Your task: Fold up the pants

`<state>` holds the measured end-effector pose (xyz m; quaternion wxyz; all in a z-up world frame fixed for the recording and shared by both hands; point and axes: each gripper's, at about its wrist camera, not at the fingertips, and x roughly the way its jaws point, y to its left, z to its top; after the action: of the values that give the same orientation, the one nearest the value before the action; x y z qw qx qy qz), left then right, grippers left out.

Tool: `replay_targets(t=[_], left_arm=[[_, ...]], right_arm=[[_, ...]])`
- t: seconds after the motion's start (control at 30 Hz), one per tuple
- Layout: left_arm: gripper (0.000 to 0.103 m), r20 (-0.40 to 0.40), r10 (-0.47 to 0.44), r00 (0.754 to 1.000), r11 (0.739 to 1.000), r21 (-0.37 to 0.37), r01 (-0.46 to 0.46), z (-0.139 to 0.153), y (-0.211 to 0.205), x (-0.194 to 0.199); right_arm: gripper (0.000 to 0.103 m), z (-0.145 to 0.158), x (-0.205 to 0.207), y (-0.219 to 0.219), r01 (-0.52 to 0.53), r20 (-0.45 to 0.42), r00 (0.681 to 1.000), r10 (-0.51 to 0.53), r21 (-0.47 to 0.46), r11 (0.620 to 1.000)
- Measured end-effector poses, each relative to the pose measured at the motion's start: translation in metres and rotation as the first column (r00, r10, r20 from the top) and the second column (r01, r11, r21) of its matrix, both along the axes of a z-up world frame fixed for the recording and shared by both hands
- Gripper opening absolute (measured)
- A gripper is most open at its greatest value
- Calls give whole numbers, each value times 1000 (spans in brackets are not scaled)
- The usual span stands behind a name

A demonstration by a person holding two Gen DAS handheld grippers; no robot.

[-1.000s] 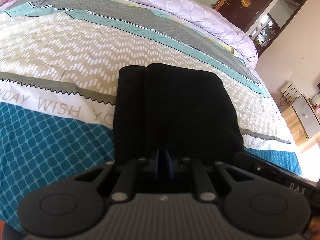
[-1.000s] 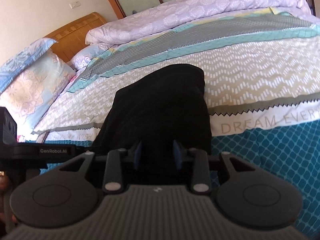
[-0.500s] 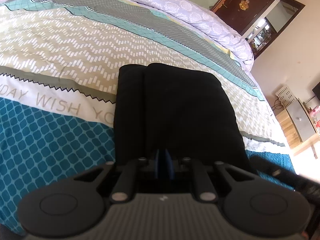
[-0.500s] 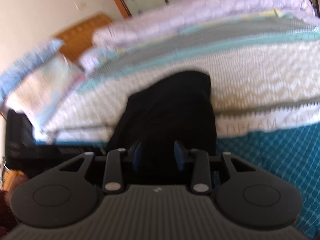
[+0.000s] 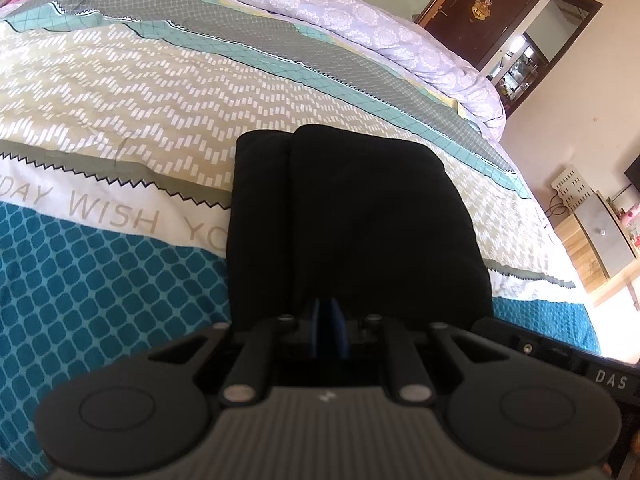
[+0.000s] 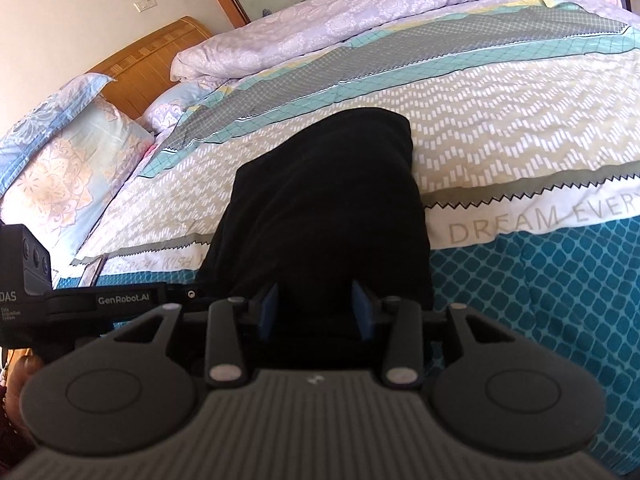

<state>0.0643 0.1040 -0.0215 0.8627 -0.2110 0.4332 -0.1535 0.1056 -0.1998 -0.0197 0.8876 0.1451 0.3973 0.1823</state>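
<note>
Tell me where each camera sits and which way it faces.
Left wrist: on the left gripper, angled down over the pants toward the door; its nearly shut fingers show.
Right wrist: on the right gripper, angled down toward the headboard; its opening fingers straddle the pants' edge.
Shared: pants, bedspread, purple duvet.

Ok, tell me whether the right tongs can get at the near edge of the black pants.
Probably yes: the right tongs are opening directly over the near edge of the pants, with nothing in between.
</note>
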Motion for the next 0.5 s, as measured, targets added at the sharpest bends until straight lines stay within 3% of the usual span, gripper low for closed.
replay_targets(t=[0.5], left_arm=[[12, 1, 1, 1000, 1000, 7, -1, 0, -1, -1]], right_arm=[[48, 0, -3, 2, 0, 17, 1000, 0, -8, 1000]])
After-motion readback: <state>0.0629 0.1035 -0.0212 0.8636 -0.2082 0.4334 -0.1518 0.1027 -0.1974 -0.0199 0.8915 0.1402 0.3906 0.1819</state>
